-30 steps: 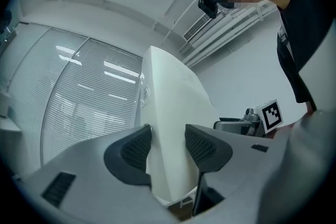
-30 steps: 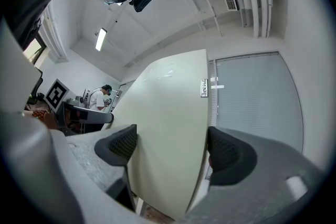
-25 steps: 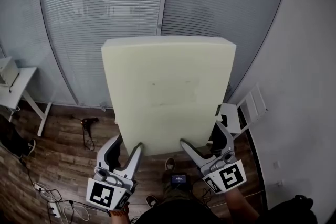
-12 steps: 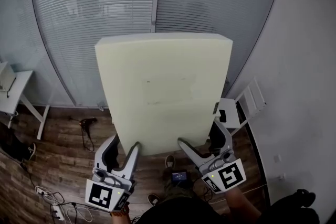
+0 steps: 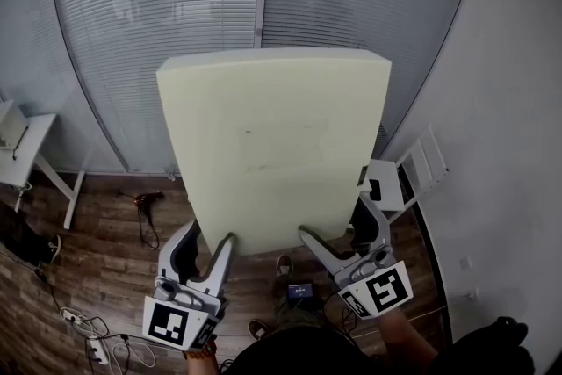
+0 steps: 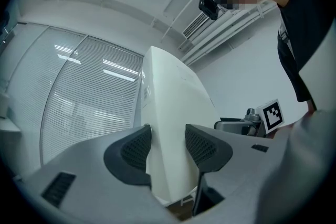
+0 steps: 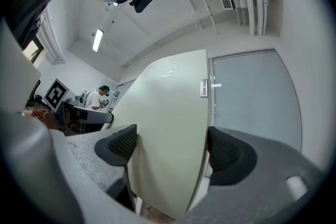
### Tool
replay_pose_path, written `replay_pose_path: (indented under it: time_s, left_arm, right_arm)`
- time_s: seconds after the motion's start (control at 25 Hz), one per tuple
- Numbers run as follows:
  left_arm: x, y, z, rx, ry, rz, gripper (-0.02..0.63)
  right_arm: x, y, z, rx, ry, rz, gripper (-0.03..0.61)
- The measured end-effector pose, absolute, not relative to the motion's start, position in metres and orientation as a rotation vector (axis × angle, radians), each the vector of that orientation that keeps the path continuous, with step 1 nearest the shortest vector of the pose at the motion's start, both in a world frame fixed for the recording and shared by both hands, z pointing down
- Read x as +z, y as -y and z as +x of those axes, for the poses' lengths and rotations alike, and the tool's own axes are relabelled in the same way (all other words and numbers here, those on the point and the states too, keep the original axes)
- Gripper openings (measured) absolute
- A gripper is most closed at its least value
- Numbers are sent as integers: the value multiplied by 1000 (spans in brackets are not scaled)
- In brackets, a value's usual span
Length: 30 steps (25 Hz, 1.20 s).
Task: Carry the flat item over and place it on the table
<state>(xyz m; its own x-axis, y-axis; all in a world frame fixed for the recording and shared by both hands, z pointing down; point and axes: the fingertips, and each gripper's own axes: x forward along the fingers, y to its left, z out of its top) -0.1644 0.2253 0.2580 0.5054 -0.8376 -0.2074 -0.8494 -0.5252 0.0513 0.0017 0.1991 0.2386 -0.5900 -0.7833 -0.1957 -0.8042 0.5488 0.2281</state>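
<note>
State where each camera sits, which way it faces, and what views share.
Head view: on the person's head, facing steeply down onto slab and floor; left gripper, right gripper show.
Left gripper view: on the left gripper, facing up along its jaws, shut on the slab; person's torso shows.
Right gripper view: the same from the right gripper.
Shared: the slab; each gripper view catches the other gripper.

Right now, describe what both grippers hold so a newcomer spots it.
Find the wall of window blinds; in front of it, above the wood floor, a big foam slab is clamped at its near edge by the left gripper and right gripper. It is the only pale yellow, thick panel there.
</note>
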Motion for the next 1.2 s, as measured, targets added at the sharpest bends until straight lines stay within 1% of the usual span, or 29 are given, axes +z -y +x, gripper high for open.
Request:
replay_pose_path:
  time_s: [0.72,0.88,1.2]
  left_arm:
    - [252,-219,-165,401,-1443,-2651,204]
    - [254,-219,-164,371,-1455,-2677,206]
    - [281,-155,-149,245,-1505,-2755,206]
  right_arm:
    - [240,-198,3,488,-2695,-1411,420]
    - [241,-200,4,487,-2701,-1423,419]
    - [256,-134,18,417,-2709,-1441,419]
